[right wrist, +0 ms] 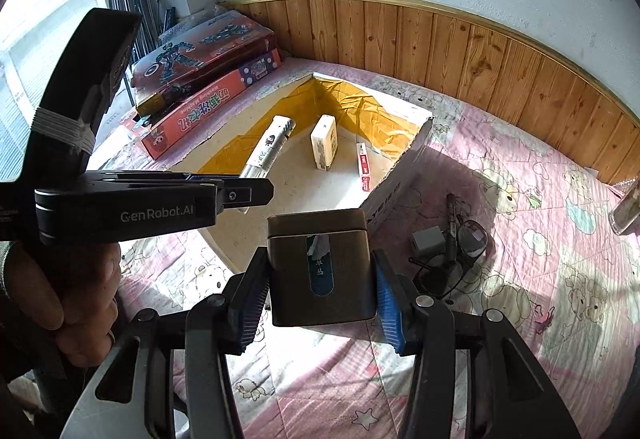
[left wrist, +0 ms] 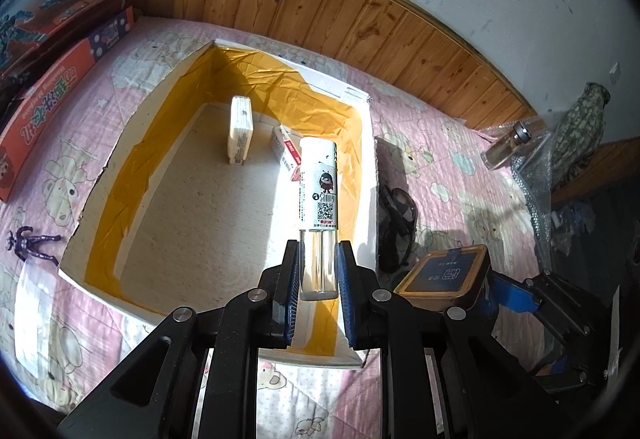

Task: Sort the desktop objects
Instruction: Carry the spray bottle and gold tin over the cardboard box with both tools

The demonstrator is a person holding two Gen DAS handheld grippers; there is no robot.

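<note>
My left tongs [left wrist: 318, 279] sit closest in the left wrist view, clamped on the clear base of a white spray tube [left wrist: 319, 195] that points out toward twelve o'clock over the open box [left wrist: 224, 51]. My right tongs [right wrist: 322, 291] are clamped on a dark square tin [right wrist: 322, 267], held above the pink quilt just short of the box's near corner. I judge both are mid-delivery: two items carried, neither yet set down.

Farther out, inside the box, a cream packet [left wrist: 240, 129] stands on edge at about eleven o'clock and a red-and-white carton [left wrist: 289, 151] lies just beyond the tube's tip. Outside the box at about two o'clock in the right wrist view lie glasses [right wrist: 472, 239], a marker [right wrist: 451, 223] and a small grey block [right wrist: 429, 241], unsorted.

Next I would lower the tube onto bare box floor, clear of the carton, then loosen my grip; the tin follows.
</note>
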